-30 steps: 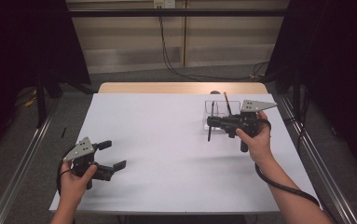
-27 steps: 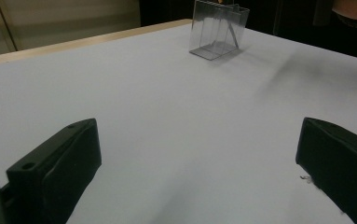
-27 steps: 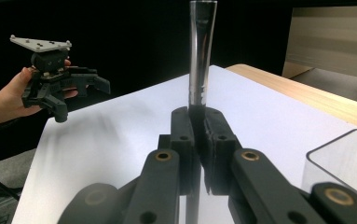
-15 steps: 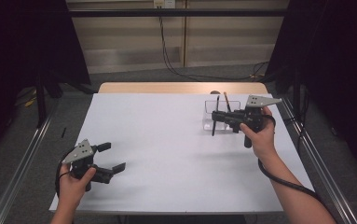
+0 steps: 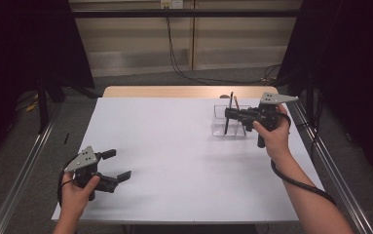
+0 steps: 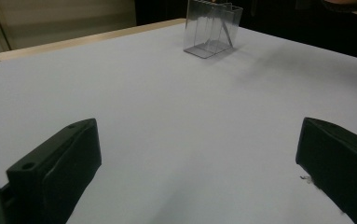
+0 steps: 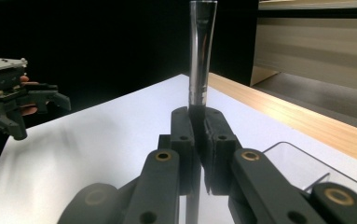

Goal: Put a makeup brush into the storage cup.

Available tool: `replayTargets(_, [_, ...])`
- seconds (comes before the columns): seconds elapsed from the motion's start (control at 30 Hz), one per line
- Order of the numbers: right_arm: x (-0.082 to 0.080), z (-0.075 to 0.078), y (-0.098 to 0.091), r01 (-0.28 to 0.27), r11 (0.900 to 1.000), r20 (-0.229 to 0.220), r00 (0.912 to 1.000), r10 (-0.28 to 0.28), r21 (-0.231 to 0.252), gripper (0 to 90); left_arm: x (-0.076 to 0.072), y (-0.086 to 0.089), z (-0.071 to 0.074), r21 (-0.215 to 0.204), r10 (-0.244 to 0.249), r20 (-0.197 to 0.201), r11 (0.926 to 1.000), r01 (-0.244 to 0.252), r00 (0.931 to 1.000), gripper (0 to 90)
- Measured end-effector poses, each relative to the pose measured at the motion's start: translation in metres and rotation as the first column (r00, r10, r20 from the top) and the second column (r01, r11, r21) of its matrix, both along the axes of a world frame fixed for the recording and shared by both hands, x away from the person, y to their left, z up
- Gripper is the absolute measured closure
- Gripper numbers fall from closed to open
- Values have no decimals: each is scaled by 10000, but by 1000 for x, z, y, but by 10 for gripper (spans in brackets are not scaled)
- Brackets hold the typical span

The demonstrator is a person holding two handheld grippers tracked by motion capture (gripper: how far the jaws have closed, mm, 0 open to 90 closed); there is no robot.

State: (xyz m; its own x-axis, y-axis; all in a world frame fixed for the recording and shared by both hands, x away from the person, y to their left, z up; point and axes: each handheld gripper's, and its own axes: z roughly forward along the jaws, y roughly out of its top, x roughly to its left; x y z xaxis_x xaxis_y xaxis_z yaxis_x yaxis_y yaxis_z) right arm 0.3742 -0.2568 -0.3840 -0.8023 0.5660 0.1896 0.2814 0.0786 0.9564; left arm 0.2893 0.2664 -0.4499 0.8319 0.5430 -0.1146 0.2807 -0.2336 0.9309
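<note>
Black-handled brush (image 5: 228,113) clenched upright in right tool (image 5: 229,113), long axis vertical, lower end just above clear organizer (image 5: 218,127) near tabletop (image 5: 174,146) far right corner. Second, reddish stick (image 5: 236,103) leaning inside. Left tool (image 5: 118,165) released, idle at near left corner, well apart. Compared with a second ago: brush raised slightly.

Pretty dim room overall. There's a white table (image 5: 174,161) with a light wooden strip (image 5: 164,91) along its far edge. Behind that is a pale paneled wall (image 5: 135,44) with black cables (image 5: 179,58) hanging down it, black curtains (image 5: 23,48) on both sides, grey floor (image 5: 13,146), and metal rails (image 5: 16,180) running along each side of the table.
</note>
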Motion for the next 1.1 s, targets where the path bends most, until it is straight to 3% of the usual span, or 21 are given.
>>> replayTargets(0.7, [16,9,-12,952,9954,43,9955,-951,-148,840,0,1,0,-22,-14,43,10000,14,10000,0])
replayTargets(1.1, [24,10,-25,1588,9870,-83,9872,-1591,-250,840,-1,-1,0,-36,-73,56,10000,74,10000,0])
